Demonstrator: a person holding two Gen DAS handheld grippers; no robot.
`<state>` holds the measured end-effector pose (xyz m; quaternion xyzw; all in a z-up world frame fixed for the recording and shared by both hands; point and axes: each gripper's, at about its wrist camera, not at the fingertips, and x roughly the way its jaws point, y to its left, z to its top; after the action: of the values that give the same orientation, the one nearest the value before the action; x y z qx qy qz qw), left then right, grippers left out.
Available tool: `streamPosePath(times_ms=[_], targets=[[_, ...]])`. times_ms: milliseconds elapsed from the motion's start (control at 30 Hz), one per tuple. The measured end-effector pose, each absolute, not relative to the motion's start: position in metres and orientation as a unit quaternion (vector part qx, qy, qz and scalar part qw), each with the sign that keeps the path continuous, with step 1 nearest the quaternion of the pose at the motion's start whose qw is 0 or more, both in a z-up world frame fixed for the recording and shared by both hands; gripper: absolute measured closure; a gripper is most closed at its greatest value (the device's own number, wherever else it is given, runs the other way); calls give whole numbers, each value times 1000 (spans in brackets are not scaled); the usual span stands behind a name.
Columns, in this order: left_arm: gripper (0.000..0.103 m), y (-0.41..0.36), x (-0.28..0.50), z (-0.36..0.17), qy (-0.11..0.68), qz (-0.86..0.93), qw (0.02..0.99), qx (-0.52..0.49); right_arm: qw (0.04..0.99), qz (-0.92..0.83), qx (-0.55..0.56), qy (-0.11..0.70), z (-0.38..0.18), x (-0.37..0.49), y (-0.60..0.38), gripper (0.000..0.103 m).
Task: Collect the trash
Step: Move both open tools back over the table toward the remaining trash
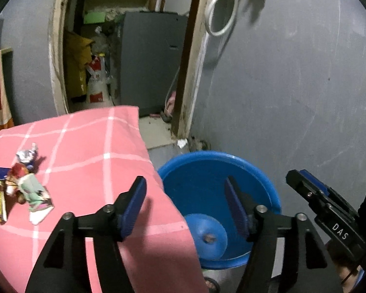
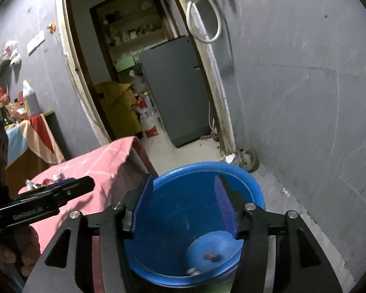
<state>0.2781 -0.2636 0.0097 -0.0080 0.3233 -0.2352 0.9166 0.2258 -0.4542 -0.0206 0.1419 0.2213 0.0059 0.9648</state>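
Both grippers wide, empty | right gripper over bucket | wrappers left of left gripper

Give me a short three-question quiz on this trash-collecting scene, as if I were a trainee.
1. True or false: the left gripper is shut on a wrapper.
2. Where does the trash pile lie?
A. inside the blue bucket
B. on the pink checked cloth
C. on the floor by the fridge
3. Fill in: the right gripper hovers open above the ____.

Key:
1. False; its jaws stand wide apart with nothing between them.
2. B
3. blue bucket
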Motion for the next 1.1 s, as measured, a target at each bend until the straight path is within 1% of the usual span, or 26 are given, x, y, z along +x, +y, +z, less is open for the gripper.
streamPosePath(times_ms=[33, 67, 100, 167, 233, 267, 333, 400, 433, 467, 767, 867, 1100], targets=[[38, -259, 275, 14, 315, -233, 920, -12, 966, 6, 140, 216, -17, 224, -453, 50], [33, -255, 273, 17, 309, -229, 923, -15, 969, 5, 136, 208, -12, 221, -451, 46], [30, -251, 271, 22, 301, -225, 926, -18, 970, 3, 132, 202, -7, 220, -448, 37], [21, -240, 265, 31, 283, -214, 935, -24, 975, 2, 124, 184, 3, 215, -443, 25], [17, -228, 258, 41, 260, -203, 943, -31, 979, 3, 115, 167, 11, 210, -436, 21], [17, -222, 254, 46, 250, -198, 947, -34, 981, 3, 109, 159, 17, 208, -432, 18], [17, -212, 248, 54, 236, -190, 952, -37, 984, 3, 103, 142, 26, 205, -423, 11], [14, -200, 242, 64, 223, -175, 958, -39, 987, 6, 98, 124, 35, 202, -413, 0], [8, -194, 239, 67, 218, -170, 960, -39, 988, 7, 97, 116, 38, 200, -410, 0], [5, -187, 234, 71, 208, -163, 963, -43, 990, 9, 94, 107, 41, 197, -405, 0], [4, -127, 199, 99, 149, -112, 981, -61, 994, 49, 82, 53, 66, 188, -355, 0], [2, -107, 188, 102, 137, -94, 984, -63, 994, 66, 78, 38, 73, 186, -334, 0], [2, -58, 163, 105, 112, -46, 990, -68, 992, 104, 72, 17, 80, 178, -288, 0]])
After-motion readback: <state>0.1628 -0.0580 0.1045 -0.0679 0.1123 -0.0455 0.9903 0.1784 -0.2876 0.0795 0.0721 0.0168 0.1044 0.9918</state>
